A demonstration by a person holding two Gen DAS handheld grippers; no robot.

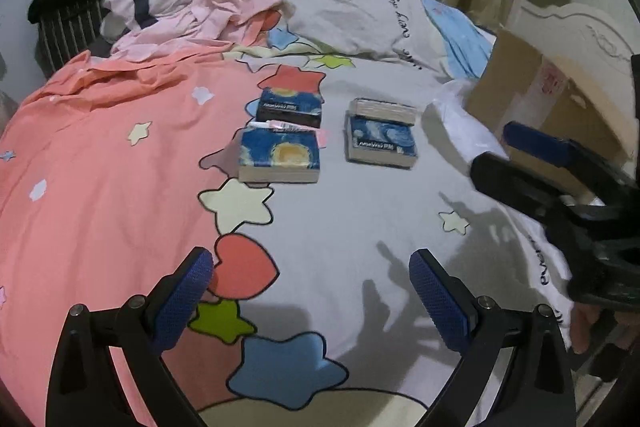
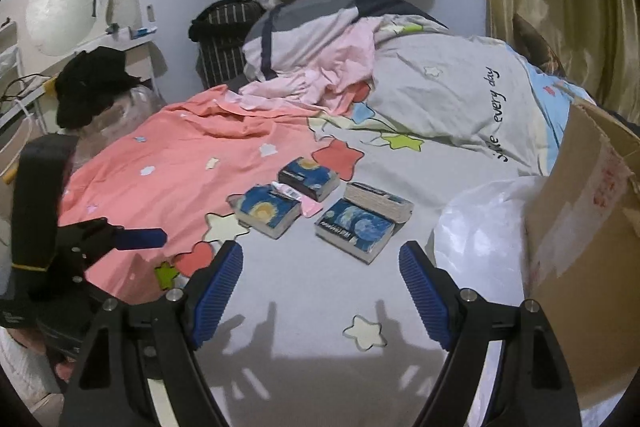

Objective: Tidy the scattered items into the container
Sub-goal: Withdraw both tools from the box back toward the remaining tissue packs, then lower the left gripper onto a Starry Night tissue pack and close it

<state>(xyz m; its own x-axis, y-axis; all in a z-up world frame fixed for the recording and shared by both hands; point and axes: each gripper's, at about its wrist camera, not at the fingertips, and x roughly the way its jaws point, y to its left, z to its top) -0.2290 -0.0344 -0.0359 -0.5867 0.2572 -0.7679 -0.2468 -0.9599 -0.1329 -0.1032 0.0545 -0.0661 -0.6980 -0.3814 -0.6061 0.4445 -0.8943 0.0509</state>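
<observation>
Several thick books with blue starry covers lie on the bedspread: one at the back left (image 1: 290, 107) (image 2: 310, 177), one in front of it (image 1: 280, 157) (image 2: 266, 211), and a pair to the right (image 1: 382, 143) (image 2: 356, 229). A small pink tube (image 1: 280, 125) (image 2: 288, 191) rests between the two left books. A brown cardboard box (image 1: 532, 99) (image 2: 580, 227) stands at the right. My left gripper (image 1: 310, 257) is open above the spread, short of the books. My right gripper (image 2: 322, 251) is also open and holds nothing, just before the right pair; the left wrist view shows it (image 1: 504, 151) by the box.
A white plastic bag (image 2: 480, 227) lies against the box. Crumpled bedding and pink clothes (image 2: 320, 67) are heaped at the far end, beside a grey pillow (image 2: 448, 95). A striped dark basket (image 2: 224, 39) stands beyond the bed, and a gold curtain (image 2: 560, 7) hangs at the right.
</observation>
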